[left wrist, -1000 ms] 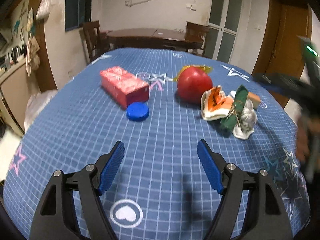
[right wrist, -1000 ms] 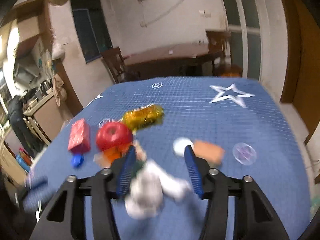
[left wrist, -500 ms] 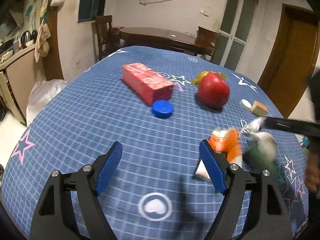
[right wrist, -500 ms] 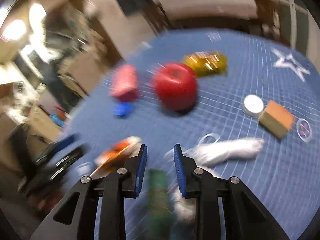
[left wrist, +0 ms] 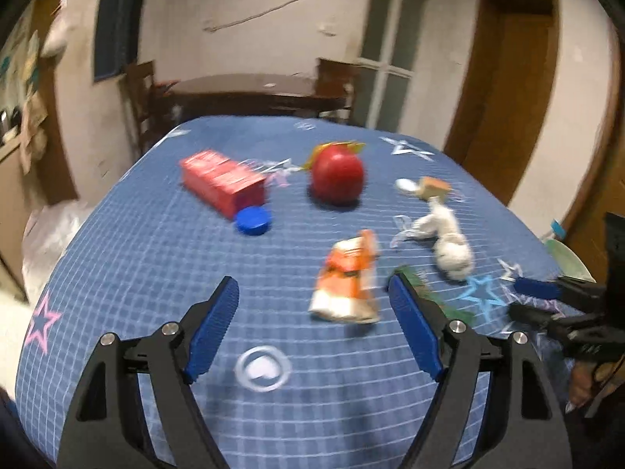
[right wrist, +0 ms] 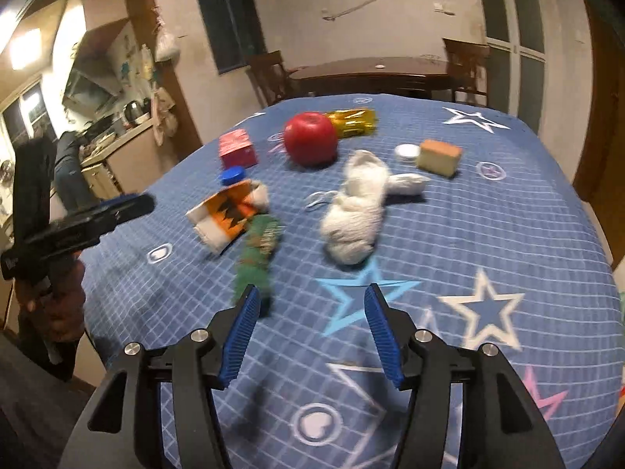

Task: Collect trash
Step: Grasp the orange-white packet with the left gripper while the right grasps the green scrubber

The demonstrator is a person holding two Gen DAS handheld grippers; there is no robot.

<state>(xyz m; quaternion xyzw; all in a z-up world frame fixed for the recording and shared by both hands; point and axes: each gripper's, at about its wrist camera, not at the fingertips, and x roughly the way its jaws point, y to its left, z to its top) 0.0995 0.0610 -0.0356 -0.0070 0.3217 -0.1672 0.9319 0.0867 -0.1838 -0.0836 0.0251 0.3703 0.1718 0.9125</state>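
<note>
On the blue star-patterned tablecloth (left wrist: 148, 273) an orange wrapper (left wrist: 347, 281) lies just ahead of my left gripper (left wrist: 312, 293), which is open with nothing between its pads. A green wrapper (right wrist: 258, 250) lies blurred just beyond the left fingertip of my right gripper (right wrist: 312, 295). That gripper's jaws are opening and nothing is between them. A crumpled white tissue (right wrist: 355, 211) rests a little farther off. The green wrapper (left wrist: 455, 308) is partly hidden behind my left gripper's right finger. The tissue (left wrist: 449, 242) and the right gripper (left wrist: 547, 297) also show in the left wrist view.
Farther back are a red apple (right wrist: 310, 138), a yellow wrapper (right wrist: 351, 121), a red box (right wrist: 236, 148), a blue cap (right wrist: 232, 175), a brown block (right wrist: 437, 156) and a white cap (right wrist: 406, 151). A dark wooden table (right wrist: 371, 72) with chairs stands behind. A person (right wrist: 66, 164) stands at the kitchen counter.
The right gripper closed on the green wrapper, pulled it and the tissue toward the near edge, then let go and widened. The orange wrapper now lies close to the left gripper.
</note>
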